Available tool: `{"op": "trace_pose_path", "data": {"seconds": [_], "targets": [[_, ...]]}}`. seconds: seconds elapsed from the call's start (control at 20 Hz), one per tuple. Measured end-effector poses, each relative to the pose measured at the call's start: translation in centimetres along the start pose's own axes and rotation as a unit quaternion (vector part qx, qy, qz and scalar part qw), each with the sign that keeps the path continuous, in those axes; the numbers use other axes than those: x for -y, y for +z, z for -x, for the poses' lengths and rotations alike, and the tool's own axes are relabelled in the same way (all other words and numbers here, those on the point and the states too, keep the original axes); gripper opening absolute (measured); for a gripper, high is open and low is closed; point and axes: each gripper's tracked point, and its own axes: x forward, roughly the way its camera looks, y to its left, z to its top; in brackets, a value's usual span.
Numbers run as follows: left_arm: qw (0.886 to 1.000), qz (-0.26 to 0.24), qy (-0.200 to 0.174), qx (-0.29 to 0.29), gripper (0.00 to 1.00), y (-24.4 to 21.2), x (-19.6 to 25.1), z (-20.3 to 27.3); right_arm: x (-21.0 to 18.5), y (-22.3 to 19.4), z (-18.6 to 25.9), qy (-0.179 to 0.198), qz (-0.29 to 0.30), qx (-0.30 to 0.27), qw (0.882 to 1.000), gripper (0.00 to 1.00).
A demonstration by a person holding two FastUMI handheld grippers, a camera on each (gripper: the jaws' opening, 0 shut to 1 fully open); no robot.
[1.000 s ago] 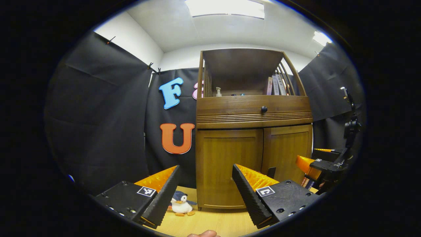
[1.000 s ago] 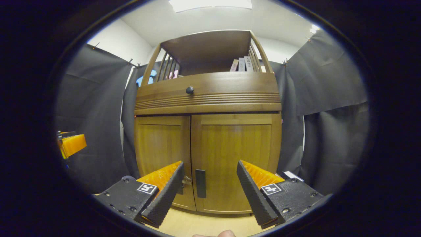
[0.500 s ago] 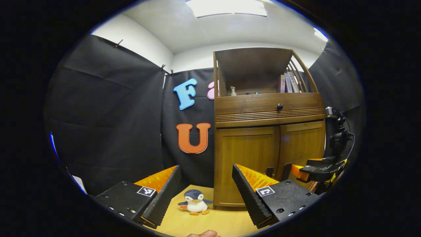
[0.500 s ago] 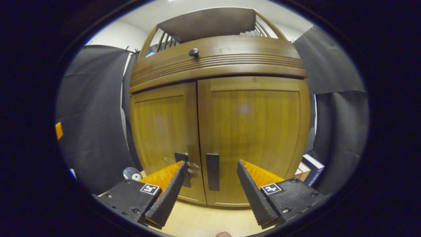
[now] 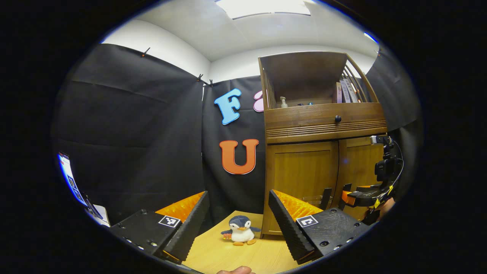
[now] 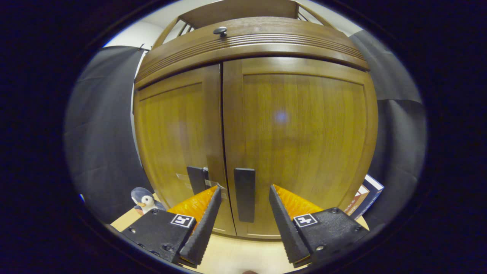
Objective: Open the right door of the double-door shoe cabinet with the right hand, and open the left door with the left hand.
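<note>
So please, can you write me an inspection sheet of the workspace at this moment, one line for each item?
Surface: light wooden floor, cabinet stands on it.
Job's things: right door and left door both closed; right handle lies between the open fingers of the right gripper.
Clutter: penguin toy; books beside cabinet.
Grippers: left gripper open, away from cabinet.
Cables: one on the right gripper's rig.
Surroundings: black cloth wall.

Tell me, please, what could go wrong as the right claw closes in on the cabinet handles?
The right claw, open, brackets the right door handle, but the left door handle sits close beside it; one finger could snag that. Both doors look shut, so a weak pinch might slip off the slim handle.
</note>
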Motion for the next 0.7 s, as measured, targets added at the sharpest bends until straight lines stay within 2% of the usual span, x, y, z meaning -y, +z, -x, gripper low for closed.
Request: {"op": "trace_pose_path", "data": {"seconds": [0.15,0.2,0.55,0.7], "targets": [[1.000,-0.003,0.014,-0.001,0.94,0.0,-0.8,0.5,0.7,-0.6,-1.5,-0.016,0.004,-0.008,1.000,0.75],[1.000,-0.004,0.019,0.000,0.95,0.2,-1.0,0.7,0.9,-0.9,-1.9,-0.020,0.003,-0.009,1.000,0.69],[1.000,-0.002,0.028,-0.005,0.95,0.2,-1.4,1.3,0.2,-1.2,-3.9,-0.014,0.005,-0.013,1.000,0.53],[1.000,-0.009,0.030,-0.005,0.94,0.2,-1.4,1.7,0.2,-1.7,-4.3,-0.016,0.012,-0.021,1.000,0.39]]}}
